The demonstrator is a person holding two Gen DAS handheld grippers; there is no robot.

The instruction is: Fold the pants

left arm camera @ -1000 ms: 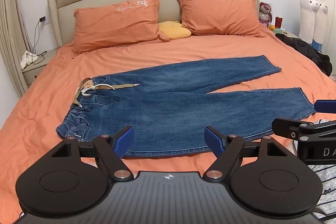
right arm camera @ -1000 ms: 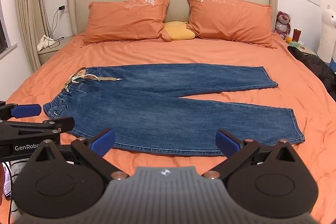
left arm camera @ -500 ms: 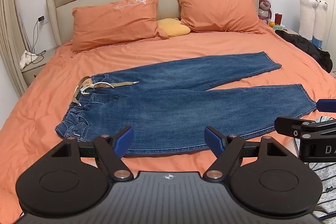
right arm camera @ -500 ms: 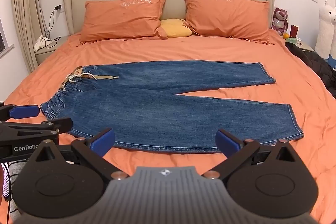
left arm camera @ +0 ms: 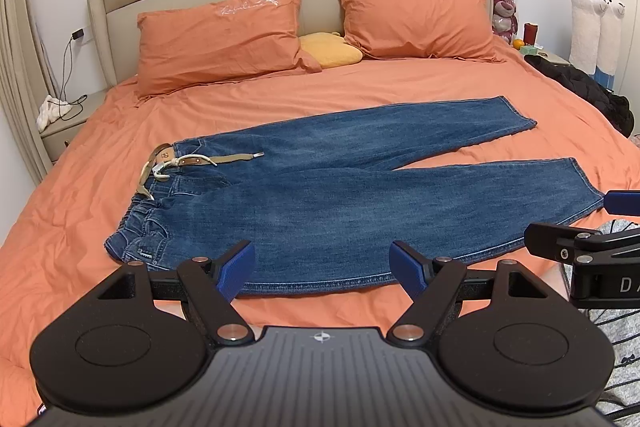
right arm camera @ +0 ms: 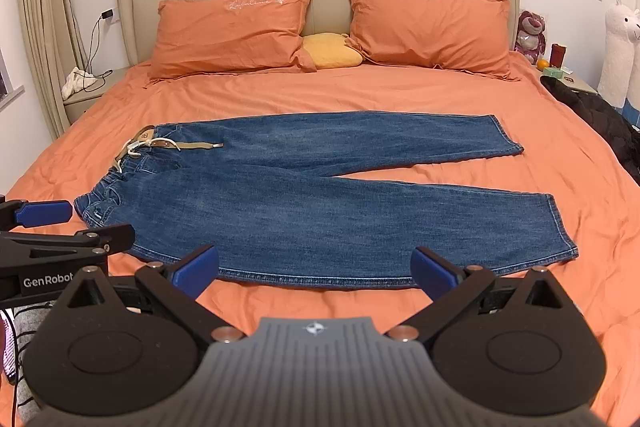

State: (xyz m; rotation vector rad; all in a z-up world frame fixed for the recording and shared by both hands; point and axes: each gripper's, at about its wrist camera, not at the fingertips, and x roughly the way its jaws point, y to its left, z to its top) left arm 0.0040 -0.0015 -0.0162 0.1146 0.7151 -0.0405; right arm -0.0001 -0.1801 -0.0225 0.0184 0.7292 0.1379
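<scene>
Left wrist view: left hand-held gripper (left arm camera: 322, 267) spread wide, empty, hovering short of the near hem of the jeans (left arm camera: 340, 203). Jeans flat on the bed (left arm camera: 400, 83), waistband to the left, legs splayed apart to the right. Loose belt (left arm camera: 208, 159) trailing from the waistband; likely to snag or drag if the top is lifted carelessly. Risk of pinching the orange sheet along with denim, since both lie flush. Right hand-held gripper (left arm camera: 624, 223) just beside, at the right edge.

Right wrist view: right hand-held gripper (right arm camera: 316, 269) also wide open, holding nothing, near the lower leg's long edge. Legs unaligned, so a one-sided lift would probably skew the fold. Plenty of bare bed beyond the jeans toward the pillows (right arm camera: 232, 31); dark clothing (right arm camera: 600, 115) at the far right edge, well apart from the cuffs. Left hand-held gripper close at the left; collision possible if both converge.
</scene>
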